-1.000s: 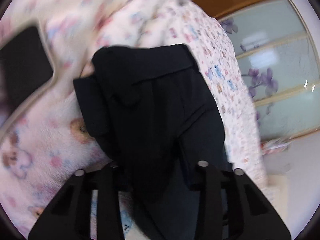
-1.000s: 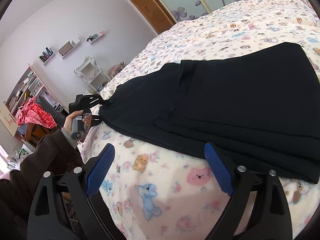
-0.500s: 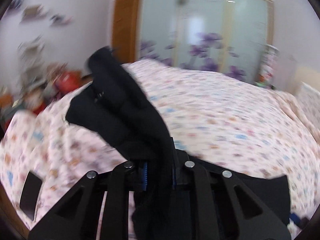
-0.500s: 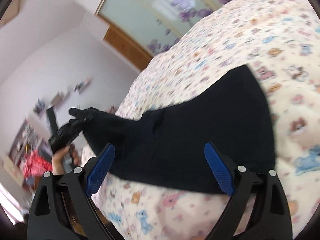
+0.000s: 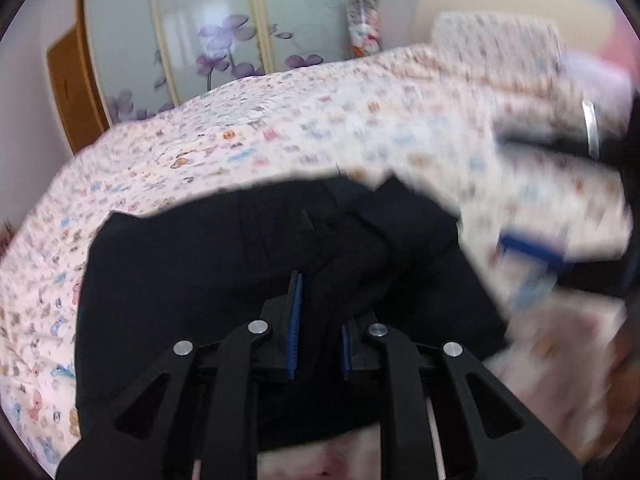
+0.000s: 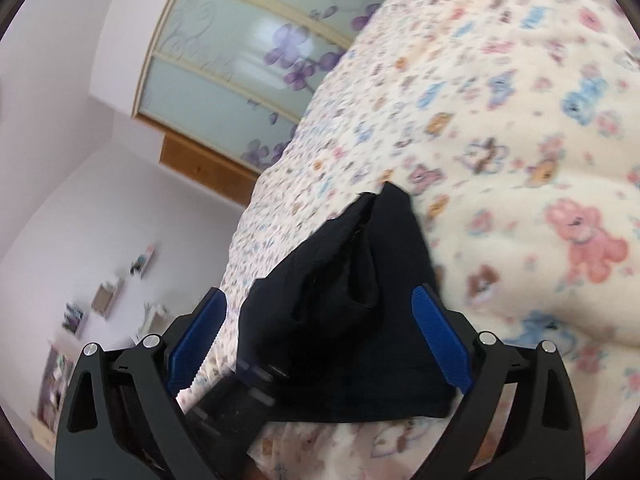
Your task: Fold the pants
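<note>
Black pants (image 5: 208, 272) lie partly folded on a bed with a bear-print blanket (image 5: 280, 144). My left gripper (image 5: 318, 320) is shut on a bunched fold of the pants and holds it over the flat part. In the right wrist view the pants (image 6: 360, 300) form a raised dark heap between the blue pads. My right gripper (image 6: 320, 344) is open and holds nothing. The left gripper's black body (image 6: 240, 396) shows under the cloth there. The right gripper (image 5: 532, 248) shows as a blur at the right of the left wrist view.
Sliding glass wardrobe doors (image 5: 224, 28) with purple flowers stand behind the bed, with a wooden door (image 5: 72, 80) to their left. Wall shelves (image 6: 108, 296) hang on the pale wall at the left. A pillow (image 5: 496, 40) lies at the bed's far right.
My left gripper has swung the held end of the pants up and over onto the rest of the garment, moving towards my right gripper. The right gripper stays open and has moved closer to the cloth.
</note>
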Demonstrator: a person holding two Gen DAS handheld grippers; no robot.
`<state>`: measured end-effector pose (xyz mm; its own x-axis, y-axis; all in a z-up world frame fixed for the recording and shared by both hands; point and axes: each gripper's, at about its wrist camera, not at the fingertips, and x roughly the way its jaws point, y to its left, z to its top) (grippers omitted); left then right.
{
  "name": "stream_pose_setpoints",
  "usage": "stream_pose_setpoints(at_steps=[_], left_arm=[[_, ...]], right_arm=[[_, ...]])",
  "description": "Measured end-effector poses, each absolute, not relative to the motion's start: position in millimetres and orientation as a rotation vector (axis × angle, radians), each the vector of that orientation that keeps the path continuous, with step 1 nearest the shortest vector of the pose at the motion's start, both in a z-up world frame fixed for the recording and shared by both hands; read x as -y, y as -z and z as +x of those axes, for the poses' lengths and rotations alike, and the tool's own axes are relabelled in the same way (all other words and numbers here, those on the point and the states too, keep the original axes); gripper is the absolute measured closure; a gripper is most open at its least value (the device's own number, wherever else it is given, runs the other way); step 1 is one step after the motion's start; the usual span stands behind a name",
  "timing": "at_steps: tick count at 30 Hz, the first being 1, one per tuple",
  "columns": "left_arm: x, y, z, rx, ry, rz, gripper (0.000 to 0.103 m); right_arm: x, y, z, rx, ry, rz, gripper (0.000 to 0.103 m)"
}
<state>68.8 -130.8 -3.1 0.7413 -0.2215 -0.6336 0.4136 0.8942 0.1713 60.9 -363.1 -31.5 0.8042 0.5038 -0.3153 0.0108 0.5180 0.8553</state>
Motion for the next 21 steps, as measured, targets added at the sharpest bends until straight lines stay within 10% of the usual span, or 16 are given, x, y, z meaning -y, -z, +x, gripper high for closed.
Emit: stream_pose_setpoints(at_steps=[6, 9, 11, 21], left_arm=[[119.4, 10.7, 61.0, -0.616, 0.371, 0.318, 0.074], [93.7, 0.9, 47.0, -0.601, 0.393, 0.212, 0.043], [64.2, -9.5, 32.7, -0.528, 0.460, 0.058, 0.005], [-53.6, -0.6, 46.9, -0.442, 0.075, -0.348, 0.002]], right_arm=[[353.4, 39.5, 77.9, -0.646, -0.401, 1.029, 0.007], [347.7, 40.9, 84.7, -0.674, -0.422, 1.007, 0.007], [346.1, 40.3, 90.4, -0.681, -0.408, 0.979, 0.007], [330.4, 41.1, 123.1, -0.764, -0.369, 0.800, 0.007]])
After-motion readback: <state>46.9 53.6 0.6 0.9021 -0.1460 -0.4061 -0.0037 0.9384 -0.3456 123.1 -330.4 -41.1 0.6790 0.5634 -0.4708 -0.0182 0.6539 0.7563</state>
